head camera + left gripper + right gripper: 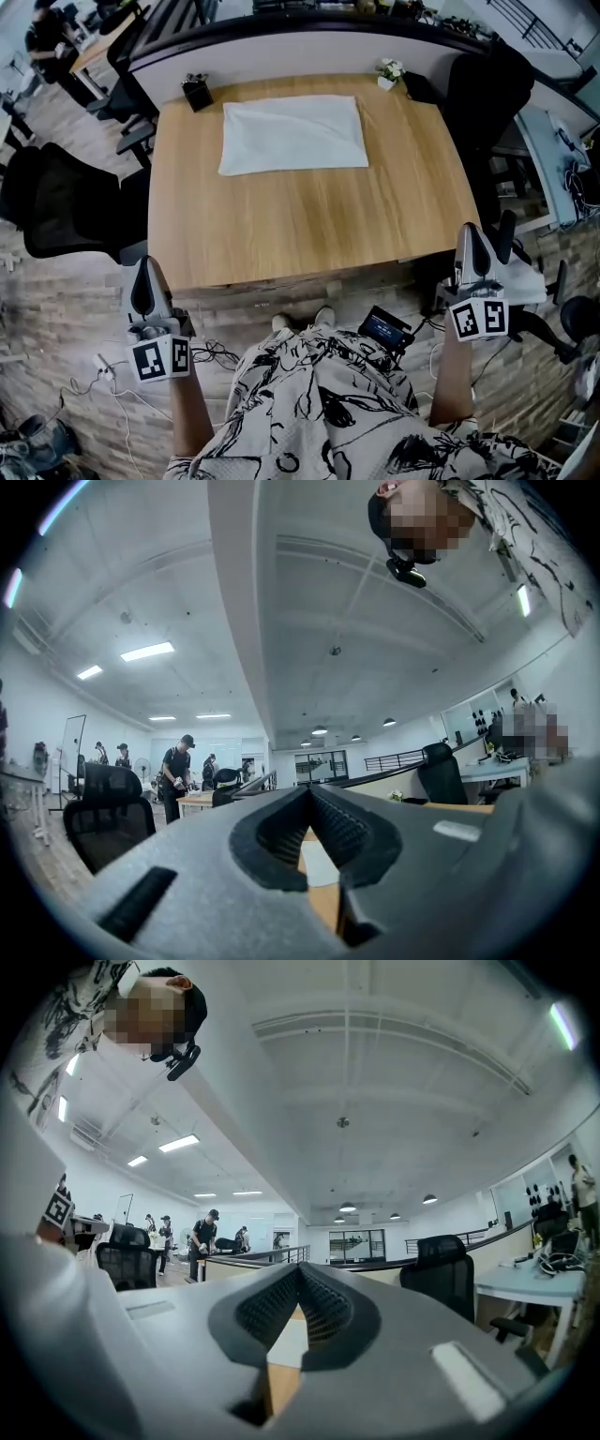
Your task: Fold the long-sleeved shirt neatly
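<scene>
One person's patterned garment (328,412) filled 6 o'clock. Two grippers, the left gripper (142,265) at 8 o'clock and the right gripper (469,231) at 4 o'clock, had their jaws closed and empty. One folded white shirt (293,134) lay on the desk (309,216) at 12 o'clock, near one black pot (197,91) and one white pot (389,75).

Bright, even light from ceiling panels (147,652), hardly any shadow on bench (309,216), no glare; strong fisheye bend + dark vignette at edges of gripper views, right gripper (299,1269) close-up slightly soft.
</scene>
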`<state>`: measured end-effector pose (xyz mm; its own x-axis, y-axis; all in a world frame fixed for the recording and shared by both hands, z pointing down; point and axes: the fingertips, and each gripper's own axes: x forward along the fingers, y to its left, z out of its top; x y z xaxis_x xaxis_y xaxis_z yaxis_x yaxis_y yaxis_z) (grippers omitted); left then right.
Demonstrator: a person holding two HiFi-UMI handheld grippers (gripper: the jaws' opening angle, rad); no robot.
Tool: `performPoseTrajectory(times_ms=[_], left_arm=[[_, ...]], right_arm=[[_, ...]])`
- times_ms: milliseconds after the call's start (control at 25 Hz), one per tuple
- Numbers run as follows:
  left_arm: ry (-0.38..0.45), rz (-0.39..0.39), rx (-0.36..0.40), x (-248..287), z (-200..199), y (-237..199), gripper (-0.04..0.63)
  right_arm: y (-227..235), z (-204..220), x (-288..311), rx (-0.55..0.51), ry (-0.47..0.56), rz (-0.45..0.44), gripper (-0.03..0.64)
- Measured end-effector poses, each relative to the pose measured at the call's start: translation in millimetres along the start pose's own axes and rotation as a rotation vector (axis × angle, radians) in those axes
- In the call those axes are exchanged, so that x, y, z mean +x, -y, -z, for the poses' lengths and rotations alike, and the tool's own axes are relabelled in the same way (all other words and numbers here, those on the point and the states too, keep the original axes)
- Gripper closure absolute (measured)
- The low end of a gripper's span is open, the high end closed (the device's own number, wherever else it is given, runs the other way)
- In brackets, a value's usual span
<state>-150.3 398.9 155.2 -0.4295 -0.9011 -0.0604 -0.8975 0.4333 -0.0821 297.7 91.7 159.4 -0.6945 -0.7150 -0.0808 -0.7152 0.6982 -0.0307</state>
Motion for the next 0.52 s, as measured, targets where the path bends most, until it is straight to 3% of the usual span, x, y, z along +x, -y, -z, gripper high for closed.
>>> performPoseTrajectory(times_ms=[520], left_arm=[[-0.006, -0.003, 0.009, -1.1, -1.7, -5.2, 0.591]], right_arm=[[-6.6, 2.7, 10.3, -0.003, -0.015, -0.006, 0.611]])
